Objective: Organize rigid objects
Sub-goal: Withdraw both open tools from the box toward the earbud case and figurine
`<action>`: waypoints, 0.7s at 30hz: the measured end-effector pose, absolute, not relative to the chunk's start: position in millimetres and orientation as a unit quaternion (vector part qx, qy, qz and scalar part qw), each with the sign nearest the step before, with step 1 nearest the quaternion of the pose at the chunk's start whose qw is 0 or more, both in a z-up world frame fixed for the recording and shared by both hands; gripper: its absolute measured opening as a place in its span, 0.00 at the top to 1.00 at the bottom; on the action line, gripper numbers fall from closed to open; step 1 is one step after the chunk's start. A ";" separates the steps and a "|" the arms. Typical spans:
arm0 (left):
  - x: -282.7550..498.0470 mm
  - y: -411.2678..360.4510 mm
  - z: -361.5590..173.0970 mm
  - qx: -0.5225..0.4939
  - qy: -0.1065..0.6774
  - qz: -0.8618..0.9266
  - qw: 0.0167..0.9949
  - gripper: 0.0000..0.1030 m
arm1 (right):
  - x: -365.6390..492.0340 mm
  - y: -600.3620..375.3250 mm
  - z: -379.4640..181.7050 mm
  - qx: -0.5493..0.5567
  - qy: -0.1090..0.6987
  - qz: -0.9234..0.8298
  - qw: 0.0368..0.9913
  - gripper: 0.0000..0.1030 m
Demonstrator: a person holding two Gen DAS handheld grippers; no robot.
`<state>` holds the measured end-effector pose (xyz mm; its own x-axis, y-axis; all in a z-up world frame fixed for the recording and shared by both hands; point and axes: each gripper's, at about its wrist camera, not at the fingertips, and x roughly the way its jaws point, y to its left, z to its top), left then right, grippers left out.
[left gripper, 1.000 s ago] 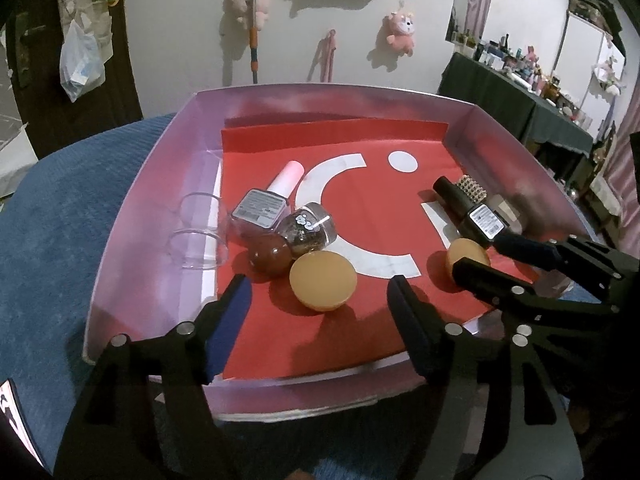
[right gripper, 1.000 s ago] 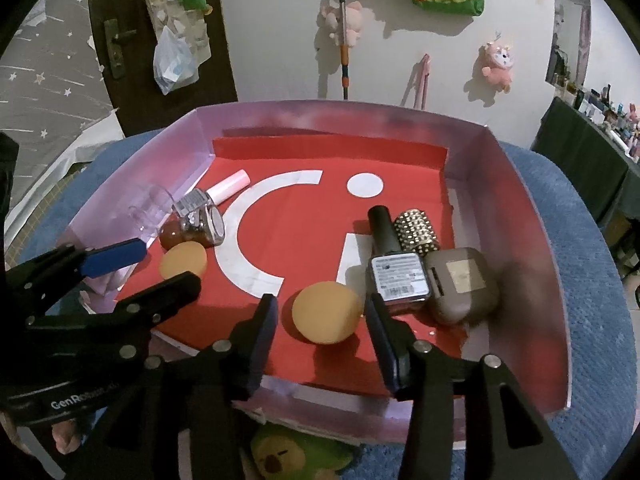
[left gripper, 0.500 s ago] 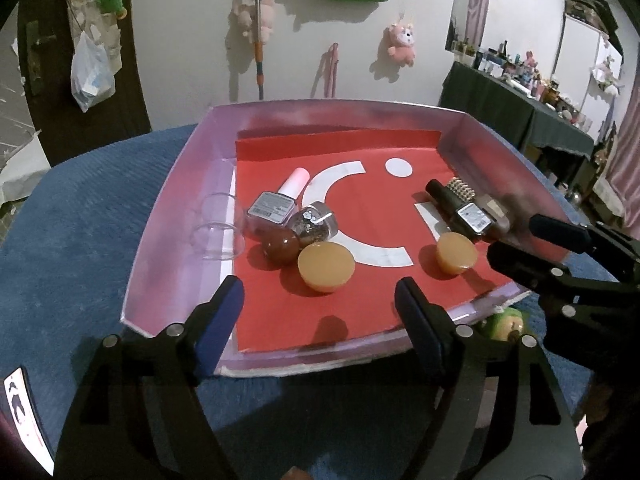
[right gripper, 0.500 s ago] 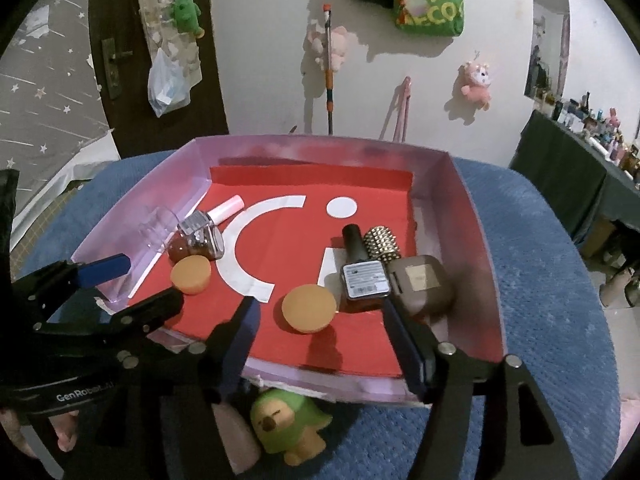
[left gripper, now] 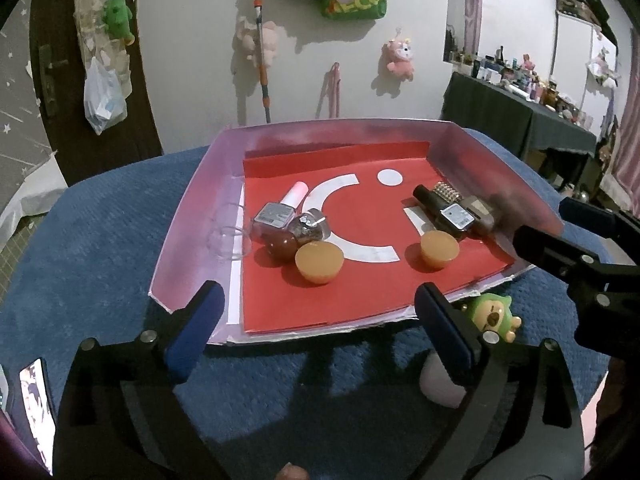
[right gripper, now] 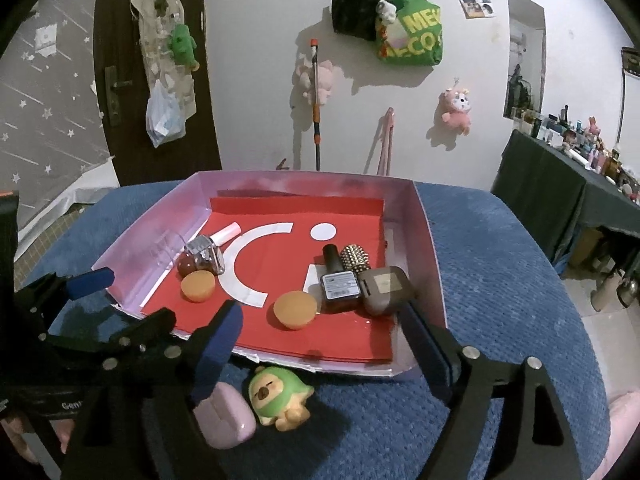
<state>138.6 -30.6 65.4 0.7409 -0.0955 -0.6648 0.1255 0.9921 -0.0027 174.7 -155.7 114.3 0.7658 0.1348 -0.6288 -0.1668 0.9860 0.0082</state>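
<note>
- A shallow pink tray (right gripper: 434,264) with a red liner sits on a blue cushioned surface (right gripper: 500,264).
- By the tray's left wall: a pale-capped bottle (left gripper: 280,210), a small glittery jar (left gripper: 310,227) and an orange puck (left gripper: 319,261), close together; a clear cup, hard to make out, lies beside them.
- Near the right wall: a second orange puck (right gripper: 295,310), a dark bottle (right gripper: 338,282), a studded piece (right gripper: 355,258) and a brown case (right gripper: 386,289).
- A green toy (right gripper: 278,396) lies just outside the tray's near edge.
- The left gripper (left gripper: 316,332) and the right gripper (right gripper: 320,354) are both widening over that near edge, holding nothing.
</note>
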 end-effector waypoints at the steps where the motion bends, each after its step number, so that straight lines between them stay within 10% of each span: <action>1: 136.8 -31.1 65.7 0.021 0.354 -0.060 0.933 0.05 | 172.6 -156.0 115.0 -0.026 0.330 0.079 0.940 0.16; 21: 104.8 -36.7 63.1 0.032 0.341 -0.072 0.937 0.00 | 146.7 -160.7 117.7 -0.007 0.320 0.087 0.944 0.00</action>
